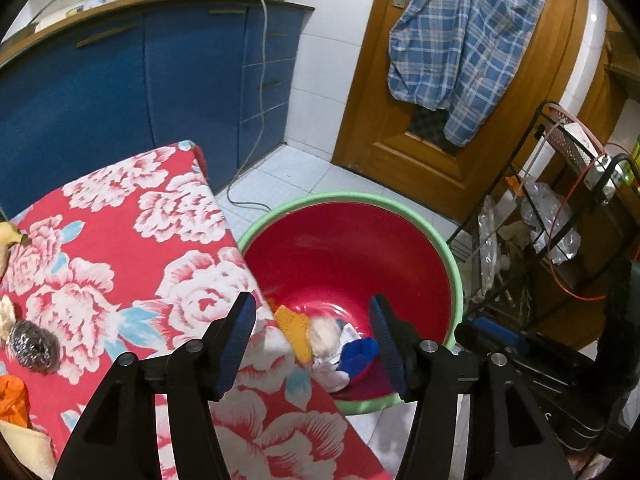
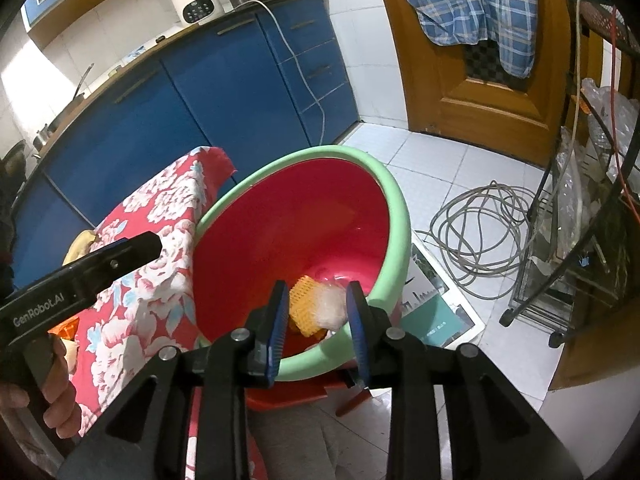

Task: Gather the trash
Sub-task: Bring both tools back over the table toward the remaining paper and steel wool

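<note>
Left wrist view: left gripper (image 1: 312, 344) hung over the basin (image 1: 456, 280), jaws spread w/ nothing pinched between them, looked like it had released. Basin sat on the floor just right of the floral-cloth table (image 1: 120, 248); inside at its near side lay trash already dropped: orange foam net (image 1: 294, 330), a pale wad (image 1: 322, 334), blue scrap (image 1: 360, 356). Right gripper (image 2: 318, 312) also over the basin, pads apart & not pressing anything; the net and a clear plastic wad (image 2: 332, 304) lay in the basin beyond, so empty too. Progress est.: partly done. Still on the table at left: steel scourer (image 1: 34, 344), orange bit (image 1: 12, 400), yellowish peel-like item (image 1: 10, 238), pale lump (image 1: 6, 312). Those prob. remain to collect.
</note>
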### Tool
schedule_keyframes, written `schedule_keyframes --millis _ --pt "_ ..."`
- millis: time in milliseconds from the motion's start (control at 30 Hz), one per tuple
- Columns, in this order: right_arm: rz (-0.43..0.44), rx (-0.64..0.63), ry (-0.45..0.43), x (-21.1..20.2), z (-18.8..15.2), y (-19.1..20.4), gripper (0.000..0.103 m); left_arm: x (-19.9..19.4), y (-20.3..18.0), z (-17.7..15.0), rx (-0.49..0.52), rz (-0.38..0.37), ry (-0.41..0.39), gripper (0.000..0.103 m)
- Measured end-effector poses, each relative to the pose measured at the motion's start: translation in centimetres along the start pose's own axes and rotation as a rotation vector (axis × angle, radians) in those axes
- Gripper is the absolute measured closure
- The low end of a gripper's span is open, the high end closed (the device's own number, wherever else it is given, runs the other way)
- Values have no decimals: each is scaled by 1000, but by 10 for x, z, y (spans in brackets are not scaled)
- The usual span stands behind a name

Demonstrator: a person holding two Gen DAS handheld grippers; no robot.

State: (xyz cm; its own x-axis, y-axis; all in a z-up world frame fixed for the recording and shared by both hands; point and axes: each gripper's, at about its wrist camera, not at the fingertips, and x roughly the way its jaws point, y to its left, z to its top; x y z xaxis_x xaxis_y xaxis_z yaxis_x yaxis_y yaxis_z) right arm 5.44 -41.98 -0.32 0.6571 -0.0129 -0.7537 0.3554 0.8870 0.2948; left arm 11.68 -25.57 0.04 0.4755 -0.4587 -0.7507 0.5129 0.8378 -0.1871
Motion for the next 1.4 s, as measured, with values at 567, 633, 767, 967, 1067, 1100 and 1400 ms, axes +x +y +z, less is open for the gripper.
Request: schedule_keyframes --millis 567,633,767,967,1067,1100,1400 --pt "82 -80 -4 -5 -2 58 60 -54 75 -14 -111 129 -60 43" --pt "89 -93 -3 -5 -2 67 60 -60 87 -16 -131 147 -68 43" --pt "103 -118 -1 -4 -2 86 58 -69 109 -18 -165 182 -78 43" --pt "122 -134 3 -1 -3 110 57 -80 145 -22 -203 231 -87 43" --pt "132 -141 7 1 -3 123 56 -86 162 -24 -220 262 -91 43" --pt "134 -144 10 2 -3 126 56 -87 168 -24 -225 272 -92 43" --pt "147 -179 53 14 -9 162 55 -73 222 -26 -276 389 -43 42"
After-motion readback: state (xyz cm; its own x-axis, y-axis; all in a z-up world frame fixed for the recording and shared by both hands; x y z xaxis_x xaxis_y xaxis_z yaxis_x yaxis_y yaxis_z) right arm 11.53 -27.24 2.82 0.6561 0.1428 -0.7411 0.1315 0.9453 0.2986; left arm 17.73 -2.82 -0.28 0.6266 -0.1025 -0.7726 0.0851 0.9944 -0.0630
